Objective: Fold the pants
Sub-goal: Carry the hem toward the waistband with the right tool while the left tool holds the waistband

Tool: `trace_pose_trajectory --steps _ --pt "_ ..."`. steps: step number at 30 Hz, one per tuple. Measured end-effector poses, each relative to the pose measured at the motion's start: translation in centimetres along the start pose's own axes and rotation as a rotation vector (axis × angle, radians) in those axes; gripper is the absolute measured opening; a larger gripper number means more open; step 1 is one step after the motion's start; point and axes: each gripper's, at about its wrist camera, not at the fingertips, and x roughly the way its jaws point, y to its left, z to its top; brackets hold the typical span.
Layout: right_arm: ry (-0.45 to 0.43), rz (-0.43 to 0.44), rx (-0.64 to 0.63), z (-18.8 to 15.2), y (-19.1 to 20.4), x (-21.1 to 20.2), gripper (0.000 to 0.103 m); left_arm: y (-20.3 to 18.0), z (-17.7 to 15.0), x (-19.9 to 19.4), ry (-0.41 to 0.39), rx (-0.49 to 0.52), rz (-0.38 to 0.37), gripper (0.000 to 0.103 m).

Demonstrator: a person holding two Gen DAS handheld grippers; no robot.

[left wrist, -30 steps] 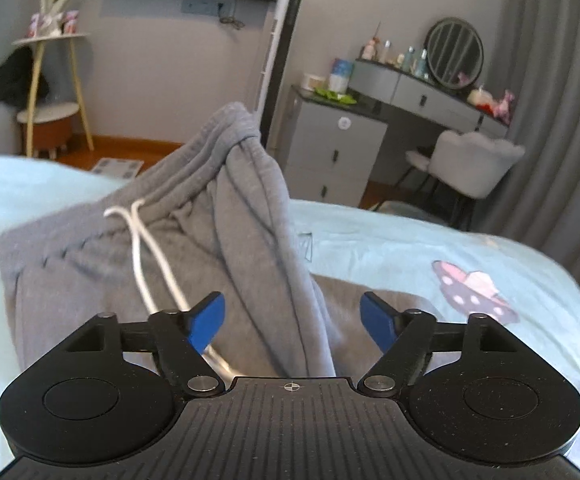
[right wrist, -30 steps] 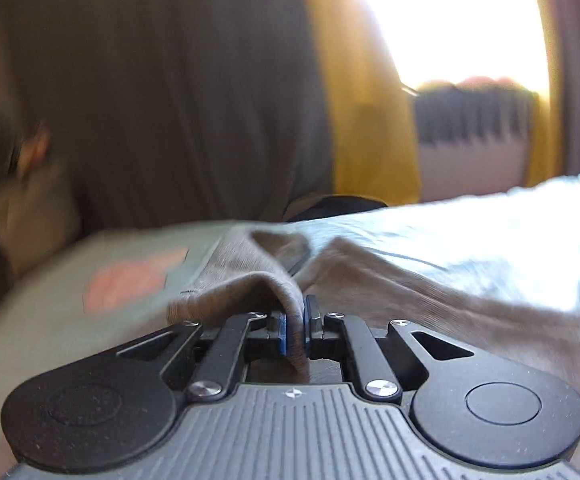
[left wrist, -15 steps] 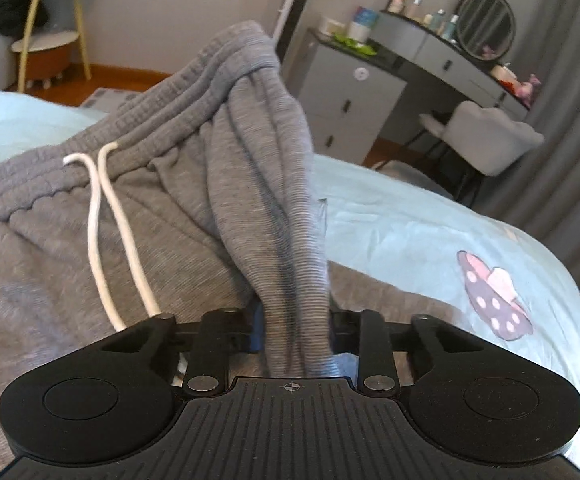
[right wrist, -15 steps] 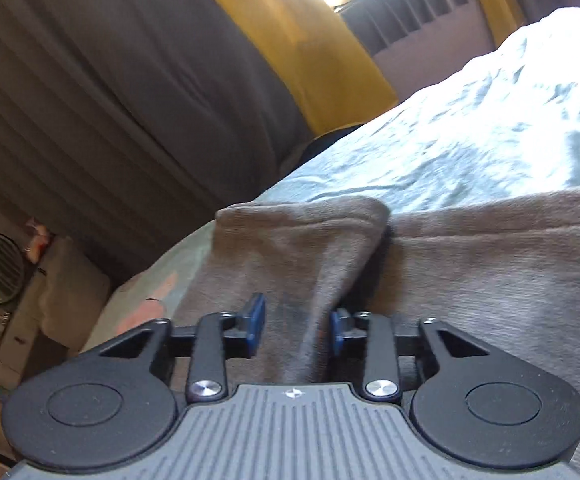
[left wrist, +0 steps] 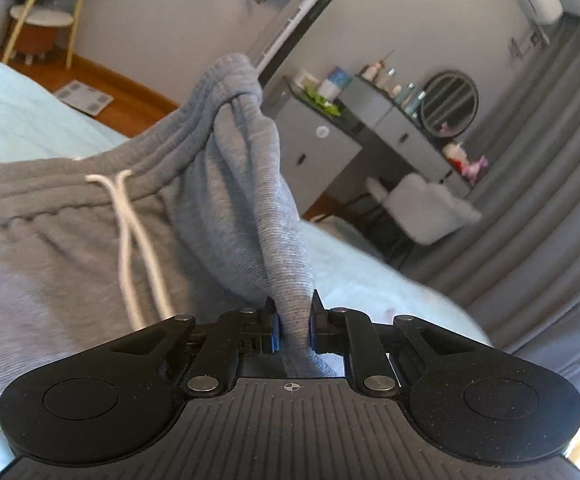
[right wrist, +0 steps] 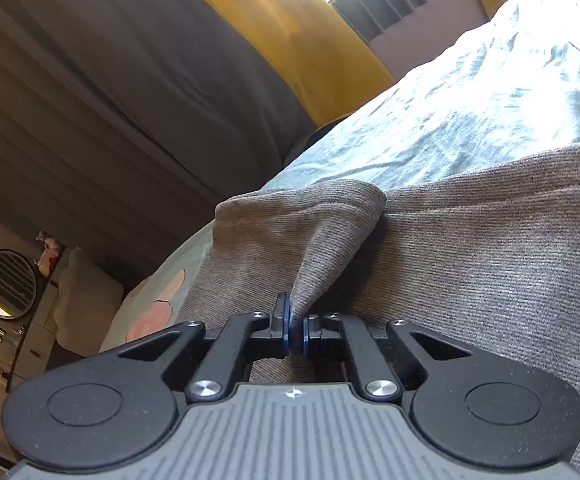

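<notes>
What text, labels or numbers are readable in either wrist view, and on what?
None readable in either view.
Cabinet: round white sticker on its front, too small to read.
Bottles on the dresser: labels blurred.
Pants, held by the left gripper and the right gripper: no tag visible.

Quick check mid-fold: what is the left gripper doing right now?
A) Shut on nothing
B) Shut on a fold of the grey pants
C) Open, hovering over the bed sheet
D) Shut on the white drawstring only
B: the left gripper has its jaws closed on a raised fold of the grey pants, while the white drawstring hangs free to its left.
</notes>
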Motion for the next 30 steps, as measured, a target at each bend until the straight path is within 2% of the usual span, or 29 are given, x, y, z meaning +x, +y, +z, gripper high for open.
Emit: trace_pose_trajectory --steps 3,5,6,7,8,10,12,14,15,16,18,19,23,25,28,30 --pt "-0.005 -0.006 -0.017 -0.2 0.1 -0.3 0.006 0.7 -1.4 -0.5 0.006 0.010 0.034 0.017" --pt "-0.002 -0.001 -0.012 -0.2 0.1 -0.3 0.007 0.8 -1.8 -0.3 -0.002 0.022 0.082 0.029" --pt "0.001 0.008 -0.002 -0.2 -0.1 -0.4 0.009 0.9 -1.9 -0.1 -0.010 0.025 0.117 0.047" --pt "0.005 0.022 0.012 -0.1 -0.1 -0.4 0.014 0.7 -1.9 0.0 -0.015 0.023 0.129 0.058" --pt "0.009 0.040 0.028 -0.1 -0.2 -0.5 0.018 0.7 -1.6 0.1 -0.026 0.013 0.128 0.061" --pt "0.017 0.055 0.034 0.0 -0.1 -0.5 0.023 0.4 -1.0 0.3 -0.048 -0.006 0.129 0.078" --pt "0.013 0.052 0.020 0.0 0.1 -0.5 0.023 -0.1 -0.4 1.2 -0.047 -0.001 0.166 0.082" --pt "0.006 0.044 0.009 -0.3 0.3 -0.4 0.023 -0.4 0.0 2.4 -0.013 0.012 0.199 0.076" --pt "0.002 0.042 0.006 -0.3 0.4 -0.4 0.022 -0.4 0.1 3.0 0.004 0.018 0.208 0.067" --pt "-0.002 0.038 -0.002 -0.4 0.6 -0.3 0.019 -0.5 0.1 3.5 0.022 0.022 0.229 0.051" --pt "-0.008 0.007 -0.028 -0.5 0.9 -0.3 0.010 -0.2 0.3 4.2 0.058 0.012 0.239 0.036" --pt "-0.009 -0.007 -0.040 -0.6 1.0 -0.3 0.006 -0.1 0.4 4.2 0.065 0.005 0.221 0.020" --pt "0.009 -0.035 -0.070 -0.3 2.0 -1.2 0.005 -0.7 1.5 2.7 0.076 0.045 0.165 0.015" --pt "0.003 0.013 -0.056 0.6 2.7 -2.7 0.005 -0.6 2.6 1.0 0.063 0.029 0.117 0.013" --pt "0.006 0.083 -0.114 2.4 4.0 -5.3 0.004 0.3 4.0 -1.5 0.054 -0.044 0.031 0.013" --pt "0.000 0.109 -0.148 3.6 4.4 -7.3 0.004 1.0 4.2 -3.1 0.048 -0.074 0.004 0.013"
